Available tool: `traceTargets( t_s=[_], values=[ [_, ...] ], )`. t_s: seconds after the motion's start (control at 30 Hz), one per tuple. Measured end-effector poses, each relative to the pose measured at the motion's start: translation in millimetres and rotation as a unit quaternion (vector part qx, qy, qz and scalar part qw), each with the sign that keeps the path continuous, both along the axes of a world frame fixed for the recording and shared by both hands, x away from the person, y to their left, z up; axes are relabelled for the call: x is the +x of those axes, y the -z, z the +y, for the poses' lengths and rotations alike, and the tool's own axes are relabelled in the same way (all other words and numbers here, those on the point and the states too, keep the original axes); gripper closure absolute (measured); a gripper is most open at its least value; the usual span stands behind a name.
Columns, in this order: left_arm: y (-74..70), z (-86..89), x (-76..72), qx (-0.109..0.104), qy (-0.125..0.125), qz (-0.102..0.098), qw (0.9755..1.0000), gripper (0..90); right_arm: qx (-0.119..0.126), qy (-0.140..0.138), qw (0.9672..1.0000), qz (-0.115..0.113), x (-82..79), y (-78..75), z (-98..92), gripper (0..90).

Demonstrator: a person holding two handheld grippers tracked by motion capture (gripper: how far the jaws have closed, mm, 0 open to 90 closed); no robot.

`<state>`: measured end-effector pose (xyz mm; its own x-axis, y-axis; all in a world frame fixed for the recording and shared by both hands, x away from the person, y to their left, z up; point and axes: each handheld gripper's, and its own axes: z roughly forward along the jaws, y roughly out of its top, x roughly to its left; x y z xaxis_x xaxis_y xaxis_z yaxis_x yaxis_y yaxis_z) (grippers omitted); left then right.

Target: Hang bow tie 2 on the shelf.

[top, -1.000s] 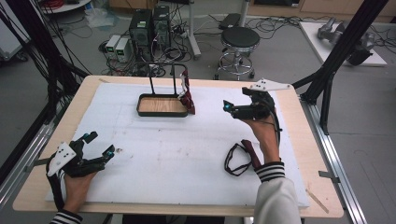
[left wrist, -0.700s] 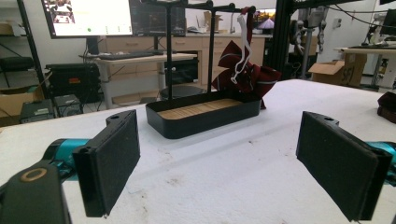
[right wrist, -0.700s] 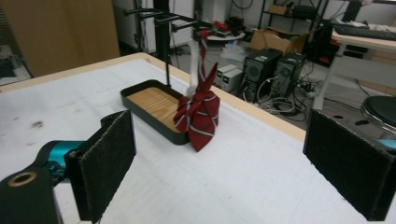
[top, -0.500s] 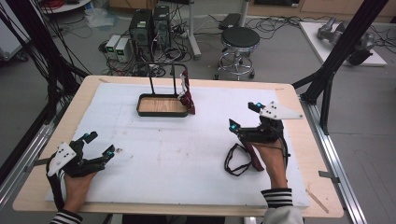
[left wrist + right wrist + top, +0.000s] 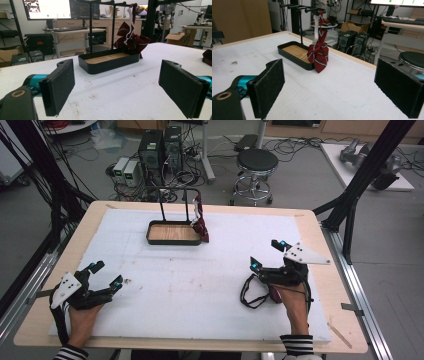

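Note:
A black tray (image 5: pixel 172 239) with a wooden floor and a black rack stands at the table's far middle. A dark red striped tie (image 5: pixel 201 225) hangs from the rack by a white loop and droops over the tray's right end. My left gripper (image 5: pixel 107 273) rests open near the front left corner and faces the tray (image 5: pixel 110 61) and the tie (image 5: pixel 132 40). My right gripper (image 5: pixel 267 254) is open at the front right, well short of the tie (image 5: pixel 318 53) and the tray (image 5: pixel 294 53). Nothing sits between either pair of jaws (image 5: pixel 125 87) (image 5: pixel 332 87).
A looped black cable (image 5: pixel 250 292) and a small dark red object (image 5: pixel 275 294) lie beside my right hand. White foam (image 5: pixel 210 280) covers the wooden table. A stool (image 5: pixel 256 160) and computer towers (image 5: pixel 160 145) stand on the floor beyond; black frame posts (image 5: pixel 360 185) rise at right.
My right gripper has drawn back from the far right of the table toward the near edge, staying open. The left gripper has barely shifted.

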<state>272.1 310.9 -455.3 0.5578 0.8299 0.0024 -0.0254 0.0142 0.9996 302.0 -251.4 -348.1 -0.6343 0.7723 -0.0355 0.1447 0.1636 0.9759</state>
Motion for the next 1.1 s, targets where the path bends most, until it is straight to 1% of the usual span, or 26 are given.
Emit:
traceTargets(
  t_s=[0.1, 0.27, 0.3, 0.33, 0.4, 0.47, 0.5, 0.53, 0.6, 0.67, 0.7, 0.77, 0.83, 0.9, 0.97, 1.03, 1.1],
  values=[
    [0.0, 0.1, 0.0, -0.001, 0.0, 0.001, 1.0, 13.9, -0.002, 0.006, 1.0, -0.004, 0.5, 0.4, -2.2, 8.6],
    [0.0, 0.1, 0.0, -0.001, 0.0, 0.001, 1.0, 13.9, -0.003, 0.013, 0.9999, -0.003, 0.4, 1.6, -4.9, 8.6],
    [0.0, 0.2, -0.1, 0.0, 0.0, 0.001, 1.0, 13.9, -0.003, 0.014, 0.9999, 0.002, -0.3, 1.8, -4.8, 8.6],
    [0.0, 0.1, 0.0, -0.001, 0.0, 0.001, 1.0, 13.9, -0.005, 0.014, 0.9999, 0.001, -0.2, 2.2, -4.9, 8.6],
    [-0.1, 0.3, -0.1, -0.001, 0.0, 0.001, 1.0, 13.9, -0.014, 0.015, 0.9998, 0.005, -0.7, 3.3, -5.3, 8.6],
    [0.0, 0.3, -0.1, -0.001, 0.0, 0.001, 1.0, 13.9, -0.029, 0.018, 0.9994, 0.008, -0.9, 4.6, -6.8, 8.6],
    [-0.1, 0.4, -0.1, 0.0, 0.0, 0.002, 1.0, 13.9, -0.031, 0.018, 0.9992, 0.017, -2.4, 5.3, -7.2, 8.6],
    [-0.1, 0.3, 0.0, -0.001, 0.0, 0.001, 1.0, 13.9, -0.038, 0.018, 0.999, 0.016, -2.7, 6.0, -8.8, 8.6],
    [0.0, 0.3, 0.0, -0.001, 0.0, 0.001, 1.0, 13.9, -0.05, 0.026, 0.9981, 0.025, -4.7, 6.9, -11.6, 8.6],
    [0.0, 0.4, 0.0, 0.0, 0.0, 0.001, 1.0, 13.9, -0.054, 0.025, 0.9978, 0.03, -6.4, 7.9, -14.0, 8.6],
    [-0.1, 0.5, -0.1, 0.0, 0.0, 0.002, 1.0, 13.9, -0.057, 0.027, 0.9973, 0.037, -8.0, 8.4, -14.7, 8.6],
    [0.0, 0.4, 0.0, -0.001, 0.0, 0.002, 1.0, 13.9, -0.074, 0.028, 0.9961, 0.04, -10.0, 10.2, -16.0, 8.6],
    [-0.1, 0.5, 0.0, -0.001, 0.0, 0.002, 1.0, 13.9, -0.089, 0.031, 0.9943, 0.05, -13.1, 12.6, -16.9, 8.6],
    [-0.1, 0.5, -0.1, -0.001, 0.0, 0.002, 1.0, 13.9, -0.102, 0.037, 0.9926, 0.054, -16.1, 16.0, -17.3, 8.7],
    [0.0, 0.3, 0.0, -0.001, 0.0, 0.001, 1.0, 13.9, -0.121, 0.044, 0.9898, 0.061, -19.3, 19.8, -17.3, 8.7],
    [-0.1, 0.4, -0.1, -0.001, 0.0, 0.001, 1.0, 13.8, -0.13, 0.048, 0.9879, 0.069, -22.3, 23.7, -17.0, 8.7],
    [-0.1, 0.4, 0.0, -0.001, 0.0, 0.002, 1.0, 13.9, -0.145, 0.052, 0.9851, 0.078, -24.5, 27.2, -17.3, 8.7]
  ],
)
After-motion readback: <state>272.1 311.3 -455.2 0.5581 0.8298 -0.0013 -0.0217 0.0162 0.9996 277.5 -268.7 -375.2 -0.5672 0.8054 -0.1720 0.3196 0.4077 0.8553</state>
